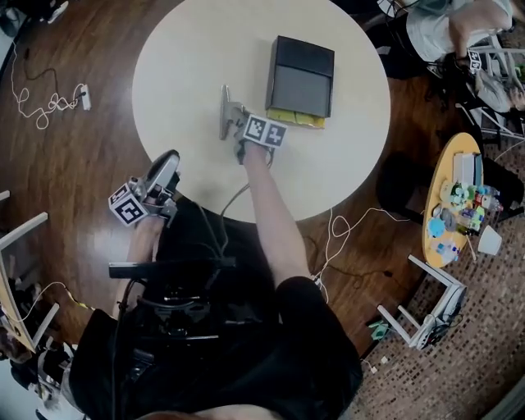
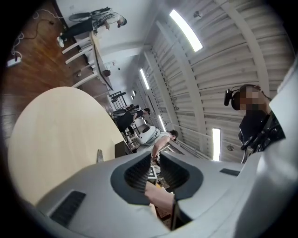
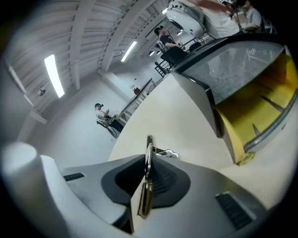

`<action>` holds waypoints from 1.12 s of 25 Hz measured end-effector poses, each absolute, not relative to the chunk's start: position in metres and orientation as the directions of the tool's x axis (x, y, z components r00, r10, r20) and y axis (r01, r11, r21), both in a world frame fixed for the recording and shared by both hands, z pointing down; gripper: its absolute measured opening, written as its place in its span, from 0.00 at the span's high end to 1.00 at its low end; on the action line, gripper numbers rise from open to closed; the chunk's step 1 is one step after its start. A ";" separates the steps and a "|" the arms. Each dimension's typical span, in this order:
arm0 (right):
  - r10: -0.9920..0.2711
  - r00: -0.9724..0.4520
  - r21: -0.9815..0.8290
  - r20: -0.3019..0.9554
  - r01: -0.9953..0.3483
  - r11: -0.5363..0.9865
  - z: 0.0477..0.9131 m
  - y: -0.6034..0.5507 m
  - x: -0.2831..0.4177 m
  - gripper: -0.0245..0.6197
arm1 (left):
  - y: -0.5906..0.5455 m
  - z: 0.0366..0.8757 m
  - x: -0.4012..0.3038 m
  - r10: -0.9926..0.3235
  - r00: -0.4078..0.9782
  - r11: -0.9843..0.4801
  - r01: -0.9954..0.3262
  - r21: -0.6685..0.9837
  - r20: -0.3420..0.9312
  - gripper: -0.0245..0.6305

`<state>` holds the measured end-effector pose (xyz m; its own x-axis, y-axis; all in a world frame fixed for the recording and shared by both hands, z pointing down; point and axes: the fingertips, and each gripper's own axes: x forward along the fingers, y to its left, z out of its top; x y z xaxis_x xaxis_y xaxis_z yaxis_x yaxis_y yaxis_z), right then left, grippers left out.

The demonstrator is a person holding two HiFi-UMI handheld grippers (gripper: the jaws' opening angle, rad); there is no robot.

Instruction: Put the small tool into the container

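A thin metal small tool (image 1: 224,111) lies on the round white table (image 1: 189,49), left of the container (image 1: 302,78), a box with a dark lid over a yellow base. My right gripper (image 1: 231,116) is down on the tool. In the right gripper view its jaws (image 3: 149,157) are shut on the tool (image 3: 145,200), which stands on edge between the pads, and the container (image 3: 253,116) lies to the right. My left gripper (image 1: 170,157) hovers at the table's near-left edge. Its jaws (image 2: 155,160) stand slightly apart with nothing between them.
A low yellow table with toys (image 1: 459,205) stands on the right, with white chair frames (image 1: 426,303) beside it. A cable and power strip (image 1: 49,102) lie on the wooden floor at the left. A person (image 1: 459,25) sits at the top right.
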<state>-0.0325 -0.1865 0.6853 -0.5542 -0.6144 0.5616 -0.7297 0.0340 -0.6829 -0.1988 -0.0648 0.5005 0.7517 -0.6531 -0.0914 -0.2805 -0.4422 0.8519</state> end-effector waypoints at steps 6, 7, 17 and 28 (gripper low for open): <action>-0.590 -0.636 -0.754 0.497 -0.653 0.070 0.663 -0.157 -0.035 0.93 | -0.088 0.524 -0.203 -0.599 0.795 -0.423 -0.217 0.880 -0.092 0.89; -0.584 -0.650 -0.760 0.487 -0.644 0.082 0.658 -0.148 -0.032 0.93 | -0.092 0.524 -0.200 -0.585 0.805 -0.428 -0.203 0.881 -0.099 0.89; -0.515 -0.724 -0.773 0.458 -0.611 0.171 0.654 -0.079 0.029 0.94 | -0.095 0.527 -0.139 -0.465 0.884 -0.479 -0.208 0.853 -0.046 0.89; -0.376 -0.789 -0.668 0.486 -0.613 0.423 0.647 -0.086 0.129 0.95 | -0.082 0.523 -0.071 -0.438 0.899 -0.484 -0.252 0.838 0.017 0.89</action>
<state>0.1286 -0.0860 0.6467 -0.7889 -0.3760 0.4860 -0.6128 0.4228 -0.6676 -0.0706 -0.0818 0.5227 0.8987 -0.4383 0.0171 -0.2518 -0.4838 0.8382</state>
